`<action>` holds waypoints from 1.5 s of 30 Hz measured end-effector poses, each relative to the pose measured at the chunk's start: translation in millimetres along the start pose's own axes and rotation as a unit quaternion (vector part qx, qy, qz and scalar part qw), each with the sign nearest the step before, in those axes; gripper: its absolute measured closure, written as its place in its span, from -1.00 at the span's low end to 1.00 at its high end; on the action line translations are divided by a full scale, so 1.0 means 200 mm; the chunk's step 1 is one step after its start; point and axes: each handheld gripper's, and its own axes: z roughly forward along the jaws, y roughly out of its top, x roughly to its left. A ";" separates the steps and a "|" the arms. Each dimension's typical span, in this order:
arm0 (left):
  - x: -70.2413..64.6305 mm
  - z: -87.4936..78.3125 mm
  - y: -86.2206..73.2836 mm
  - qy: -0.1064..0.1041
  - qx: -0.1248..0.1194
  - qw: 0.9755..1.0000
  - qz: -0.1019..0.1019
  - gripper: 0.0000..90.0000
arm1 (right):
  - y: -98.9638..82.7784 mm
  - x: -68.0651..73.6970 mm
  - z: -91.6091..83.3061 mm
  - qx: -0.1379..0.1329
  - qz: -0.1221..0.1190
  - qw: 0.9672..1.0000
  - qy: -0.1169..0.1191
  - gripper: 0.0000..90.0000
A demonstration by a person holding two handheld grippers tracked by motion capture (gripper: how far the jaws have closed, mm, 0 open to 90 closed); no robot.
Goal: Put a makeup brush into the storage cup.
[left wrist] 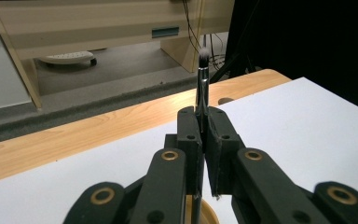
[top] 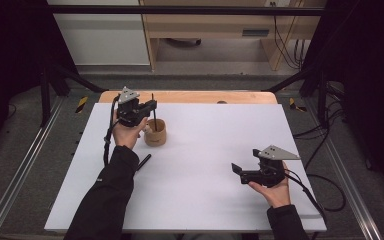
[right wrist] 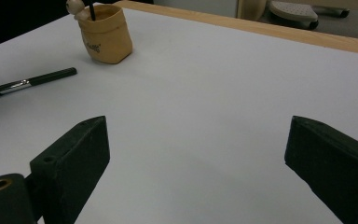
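Left gripper (top: pixel 152 106) clamps a thin brush (left wrist: pixel 203 79) upright over the tan cup (top: pixel 155 133); lower it straight, release once it stands inside. Right gripper (top: pixel 237 172) rests open, well apart

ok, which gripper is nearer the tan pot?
Left. The left gripper is just above the tan pot, shut on a brush standing in it. The right gripper sits open, far across the white mat.

The high view looks down the white table (top: pixel 205 165); both gripper views skim it low (sharing the holder (right wrist: pixel 105 35)).
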 end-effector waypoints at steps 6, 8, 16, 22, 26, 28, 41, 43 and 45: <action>0.00 0.01 -0.02 0.000 0.005 1.000 0.000 0.88 | 0.00 0.00 0.00 0.000 0.000 1.000 0.000 -0.84; 0.01 0.02 -0.03 0.000 0.006 1.000 0.000 0.88 | 0.00 0.00 0.00 0.001 -0.001 1.000 -0.001 -0.84; 0.01 0.03 -0.07 -0.001 0.013 1.000 -0.002 0.88 | 0.00 0.00 0.00 0.001 -0.001 1.000 -0.001 -0.84; 0.01 0.04 -0.09 -0.001 0.018 1.000 -0.002 0.88 | 0.00 0.00 0.00 0.001 -0.001 1.000 -0.001 -0.84; 0.01 0.05 -0.11 -0.001 0.023 1.000 -0.002 0.88 | 0.00 0.00 0.00 0.000 -0.001 1.000 -0.001 -0.84; 0.01 0.05 -0.12 -0.001 0.026 1.000 -0.002 0.88 | 0.00 0.00 0.00 0.001 0.000 1.000 -0.001 -0.84; 0.00 0.08 -0.17 -0.001 0.044 0.999 0.004 0.88 | 0.00 0.00 0.00 0.000 0.000 1.000 0.001 -0.84; -0.01 0.08 -0.18 0.000 0.047 0.999 0.005 0.88 | 0.00 0.00 0.00 0.000 0.000 1.000 0.001 -0.84; -0.01 0.08 -0.18 0.000 0.052 0.999 0.007 0.87 | 0.00 0.00 0.00 0.001 0.001 1.000 0.001 -0.84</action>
